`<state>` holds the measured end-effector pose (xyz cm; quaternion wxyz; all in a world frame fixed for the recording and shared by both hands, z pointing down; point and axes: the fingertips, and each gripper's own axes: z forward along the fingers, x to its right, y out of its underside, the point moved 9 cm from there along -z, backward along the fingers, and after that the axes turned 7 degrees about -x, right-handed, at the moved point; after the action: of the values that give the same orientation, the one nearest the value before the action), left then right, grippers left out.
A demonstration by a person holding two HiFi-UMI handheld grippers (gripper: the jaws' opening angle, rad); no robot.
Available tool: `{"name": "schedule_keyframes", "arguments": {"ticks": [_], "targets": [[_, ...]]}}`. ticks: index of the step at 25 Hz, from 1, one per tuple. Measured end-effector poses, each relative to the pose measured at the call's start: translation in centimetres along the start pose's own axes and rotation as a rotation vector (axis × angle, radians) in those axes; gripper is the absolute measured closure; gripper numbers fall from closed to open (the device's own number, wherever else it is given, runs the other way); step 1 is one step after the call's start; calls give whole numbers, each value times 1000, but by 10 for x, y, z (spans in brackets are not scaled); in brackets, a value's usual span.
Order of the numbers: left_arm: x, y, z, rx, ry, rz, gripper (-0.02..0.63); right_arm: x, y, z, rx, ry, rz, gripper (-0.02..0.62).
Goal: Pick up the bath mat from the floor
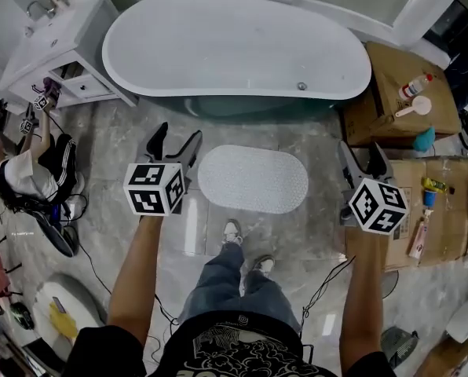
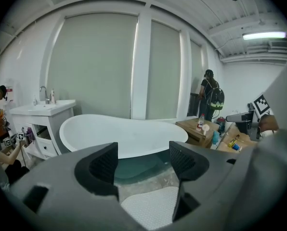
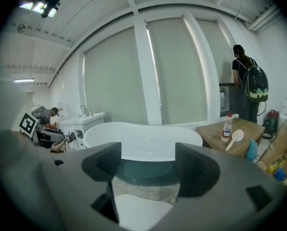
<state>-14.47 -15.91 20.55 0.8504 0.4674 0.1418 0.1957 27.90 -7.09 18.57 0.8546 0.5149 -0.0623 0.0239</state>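
Head view, read from left to right. At the upper left of the frame stands a white washstand (image 1: pixel 57 38); the white bathtub (image 1: pixel 234 45) spans the top centre. Left of centre we see the left gripper (image 1: pixel 177 136), its jaws well apart with nothing between them, held above the floor (image 1: pixel 312 234) just beside the mat's left end. The bath mat (image 1: pixel 254 179), a pale oval with a fine dotted texture, lies flat in the middle of the frame, between the tub and the person's shoes (image 1: pixel 232 230), with both ends free. Right of centre the right gripper (image 1: pixel 362 154) likewise has its jaws spread and empty, and is set apart from the mat's right end; cardboard boxes (image 1: pixel 399 93) fill the right edge. Both gripper views show the mat low between the open jaws, not yet touched. We judge the mat to be light, soft and limp, probably rubbery and close against the smooth stone, so an edge may resist being lifted. We would pinch the rim at each rounded end, one gripper per end, so that the sheet hangs between the two grippers and does not fold or slip out of a single grip.
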Motion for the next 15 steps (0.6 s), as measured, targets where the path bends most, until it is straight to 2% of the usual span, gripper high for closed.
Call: {"name": "schedule_keyframes", "arguments": {"ticks": [9,15], "targets": [[-5,61,40,-88,24,-45,253,8,70,37,-79,-15,40,258],[-3,109,76,-136,38,-32,253,23,123,62,-127,-19,33,258]]}}
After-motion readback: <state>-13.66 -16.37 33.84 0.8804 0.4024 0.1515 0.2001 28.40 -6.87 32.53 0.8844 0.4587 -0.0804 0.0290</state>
